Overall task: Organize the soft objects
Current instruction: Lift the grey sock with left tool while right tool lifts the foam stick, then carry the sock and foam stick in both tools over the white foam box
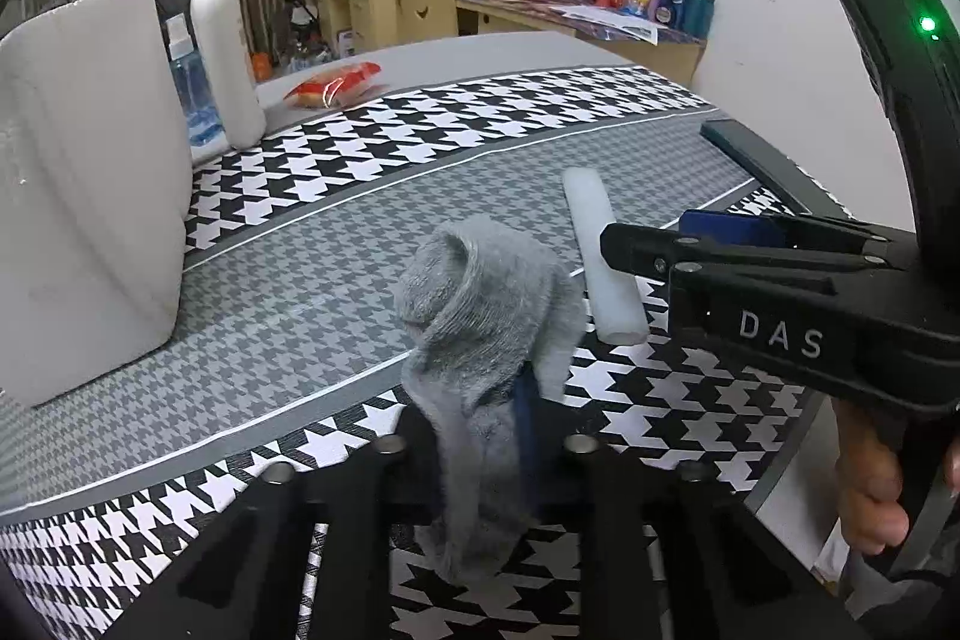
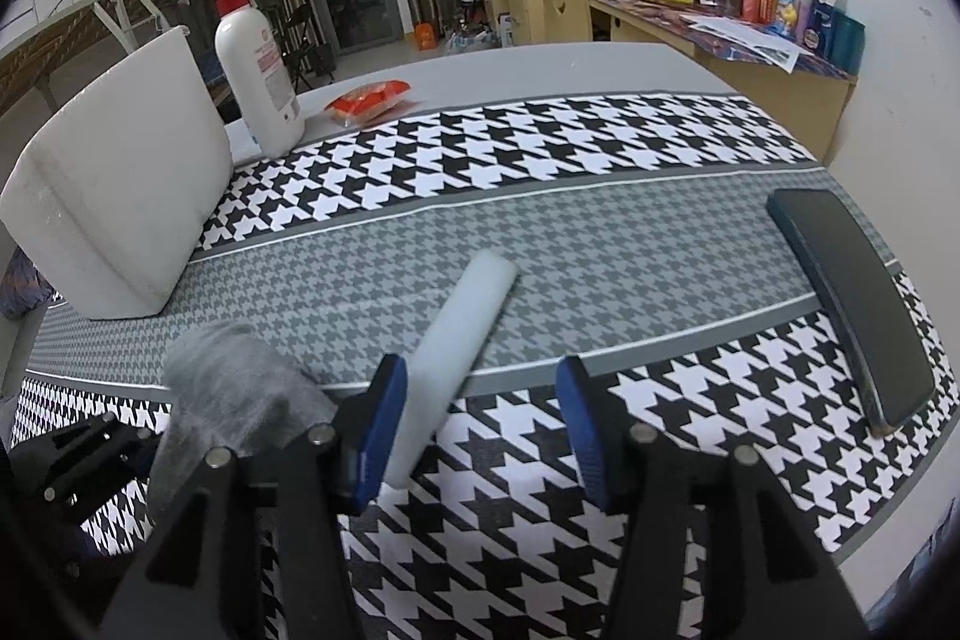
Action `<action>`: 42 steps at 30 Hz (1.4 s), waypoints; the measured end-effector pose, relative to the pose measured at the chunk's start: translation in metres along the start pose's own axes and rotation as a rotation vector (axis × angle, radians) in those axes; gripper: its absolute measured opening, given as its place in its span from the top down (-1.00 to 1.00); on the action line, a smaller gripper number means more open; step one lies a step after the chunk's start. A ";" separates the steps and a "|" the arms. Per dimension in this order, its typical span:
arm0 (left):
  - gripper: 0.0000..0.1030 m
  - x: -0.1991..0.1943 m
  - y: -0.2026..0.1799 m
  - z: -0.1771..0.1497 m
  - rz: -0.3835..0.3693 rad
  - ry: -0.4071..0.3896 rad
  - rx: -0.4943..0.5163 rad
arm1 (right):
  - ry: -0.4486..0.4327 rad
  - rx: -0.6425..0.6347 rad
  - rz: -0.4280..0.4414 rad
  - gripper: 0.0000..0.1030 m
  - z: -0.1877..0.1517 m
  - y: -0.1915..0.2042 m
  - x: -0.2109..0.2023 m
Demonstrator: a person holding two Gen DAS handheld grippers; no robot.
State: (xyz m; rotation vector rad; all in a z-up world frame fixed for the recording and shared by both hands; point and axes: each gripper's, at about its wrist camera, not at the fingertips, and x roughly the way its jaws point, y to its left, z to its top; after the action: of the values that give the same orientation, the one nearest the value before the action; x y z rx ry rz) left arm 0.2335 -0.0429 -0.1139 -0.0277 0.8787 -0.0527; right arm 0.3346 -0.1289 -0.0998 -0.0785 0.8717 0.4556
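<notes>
Houndstooth cloth (image 2: pixel 540 142) in black, white and grey covers the table, with cluttered wooden desks (image 2: pixel 660 16) along the far wall behind it. At the near edge the left gripper (image 1: pixel 480 436) has its jaws pinched nearly together on a grey sock (image 1: pixel 486 316), whose bunched upper part rises above the fingers while the rest hangs down between them onto the cloth. Just to its right, the right gripper (image 2: pixel 480 424) stands about half spread, its blue pads (image 2: pixel 384 418) on either side of the near end of a white foam cylinder (image 2: pixel 456 346) that lies on the cloth; the left pad is right against the cylinder and the right pad is clear of it, so nothing is clamped. A white foam block (image 2: pixel 120 184) stands upright at the left, with a white pump bottle (image 2: pixel 258 70) with a red top and a red snack packet (image 2: pixel 369 100) beyond it. A dark flat pad (image 2: pixel 852 304) lies at the right edge
</notes>
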 end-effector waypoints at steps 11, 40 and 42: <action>0.74 -0.018 0.015 0.000 0.045 -0.052 -0.037 | 0.024 -0.025 0.014 -0.10 -0.002 0.016 0.008; 0.74 -0.051 0.047 -0.011 0.090 -0.116 -0.055 | -0.035 0.061 -0.029 0.69 -0.002 0.035 -0.015; 0.74 -0.054 0.049 -0.011 0.097 -0.121 -0.060 | -0.046 0.056 -0.028 0.69 -0.001 0.038 -0.019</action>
State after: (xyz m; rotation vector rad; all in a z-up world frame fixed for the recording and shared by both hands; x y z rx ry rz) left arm 0.1928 0.0094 -0.0818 -0.0435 0.7592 0.0658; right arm 0.3075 -0.1021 -0.0815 -0.0286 0.8367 0.4050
